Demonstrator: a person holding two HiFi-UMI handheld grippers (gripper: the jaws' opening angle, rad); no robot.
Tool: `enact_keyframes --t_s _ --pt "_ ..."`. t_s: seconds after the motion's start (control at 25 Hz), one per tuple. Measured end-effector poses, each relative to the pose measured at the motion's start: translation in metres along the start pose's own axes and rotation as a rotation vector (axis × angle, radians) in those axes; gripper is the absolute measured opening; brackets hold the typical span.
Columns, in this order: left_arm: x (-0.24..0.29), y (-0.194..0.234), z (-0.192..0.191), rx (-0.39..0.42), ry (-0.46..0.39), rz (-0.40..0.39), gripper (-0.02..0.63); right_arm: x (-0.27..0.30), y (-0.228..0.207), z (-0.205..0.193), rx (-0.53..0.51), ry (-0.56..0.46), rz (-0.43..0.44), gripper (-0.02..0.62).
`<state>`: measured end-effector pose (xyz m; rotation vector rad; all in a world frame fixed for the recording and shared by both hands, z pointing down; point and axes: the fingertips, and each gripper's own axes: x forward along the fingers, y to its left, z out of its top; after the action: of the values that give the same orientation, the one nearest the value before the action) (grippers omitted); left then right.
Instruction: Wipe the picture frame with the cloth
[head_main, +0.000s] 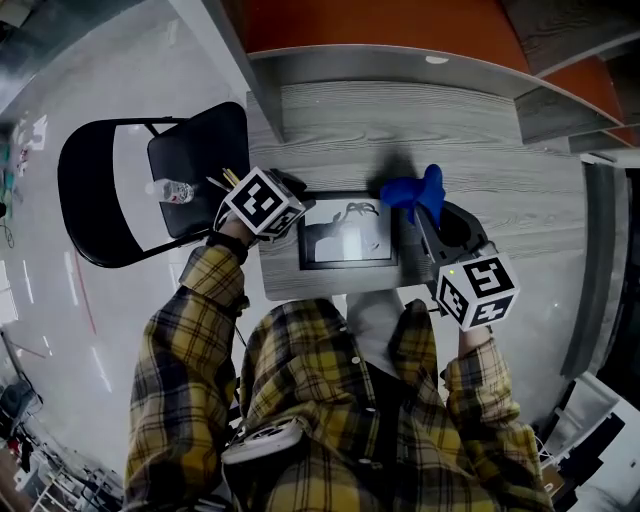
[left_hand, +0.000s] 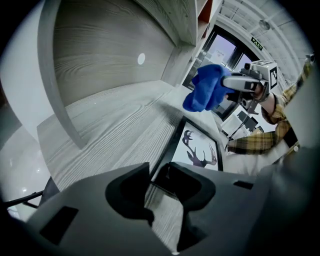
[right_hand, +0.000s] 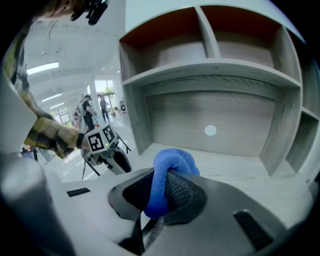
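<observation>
The frame (head_main: 345, 240) lies flat on the grey desk (head_main: 400, 120), near its front edge, with the deer print facing up. The left gripper (left_hand: 159, 176) is at the frame's left end, pointing steeply down. Its jaws stand apart, with the frame's near corner in the gap between them. No pad can be seen pressing on the frame, and bare desk shows between the jaws. The right gripper (right_hand: 162, 186) is clenched on the blue cloth (head_main: 415, 190), and a bunched fold bulges out past the jaw tips. The cloth is held at the frame's far right corner. From the left gripper view it appears to be raised clear of the glass, not touching it. Open shelving (right_hand: 215, 45) stands behind the desk. A black chair (head_main: 195, 150) stands left of the desk, with a bottle (head_main: 172, 190) on its seat.
</observation>
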<state>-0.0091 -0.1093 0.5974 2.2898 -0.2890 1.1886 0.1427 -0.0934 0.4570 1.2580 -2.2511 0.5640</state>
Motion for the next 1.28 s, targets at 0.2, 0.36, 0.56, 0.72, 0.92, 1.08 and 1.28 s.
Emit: enact_keyframes --t_s 0.2,0.36,0.56,0.72,0.92,1.08,1.28 --pt "-0.002 0.001 -0.002 -0.018 0.004 -0.01 0.124 0.069 0.002 -0.042 -0.23 0.223 0.008 0.054" --pt "0.0 0.004 -0.002 -0.029 0.001 -0.005 0.121 0.097 0.01 -0.087 -0.428 0.401 0.02 0.054" --pt "-0.005 0.004 -0.001 -0.034 0.005 -0.007 0.121 0.094 0.014 -0.088 -0.337 0.417 0.009 0.054" --pt "-0.004 0.005 -0.001 -0.044 0.019 -0.002 0.12 0.09 0.023 -0.096 -0.207 0.494 0.093 0.053" --pt "-0.002 0.006 -0.003 -0.049 0.034 -0.005 0.121 0.078 0.038 -0.113 -0.104 0.578 0.175 0.052" --pt "-0.002 0.005 -0.004 -0.057 0.04 -0.007 0.121 0.06 0.053 -0.127 -0.013 0.626 0.242 0.053" --pt "-0.001 0.006 -0.004 -0.06 0.049 -0.011 0.12 0.039 0.068 -0.143 0.067 0.658 0.312 0.053"
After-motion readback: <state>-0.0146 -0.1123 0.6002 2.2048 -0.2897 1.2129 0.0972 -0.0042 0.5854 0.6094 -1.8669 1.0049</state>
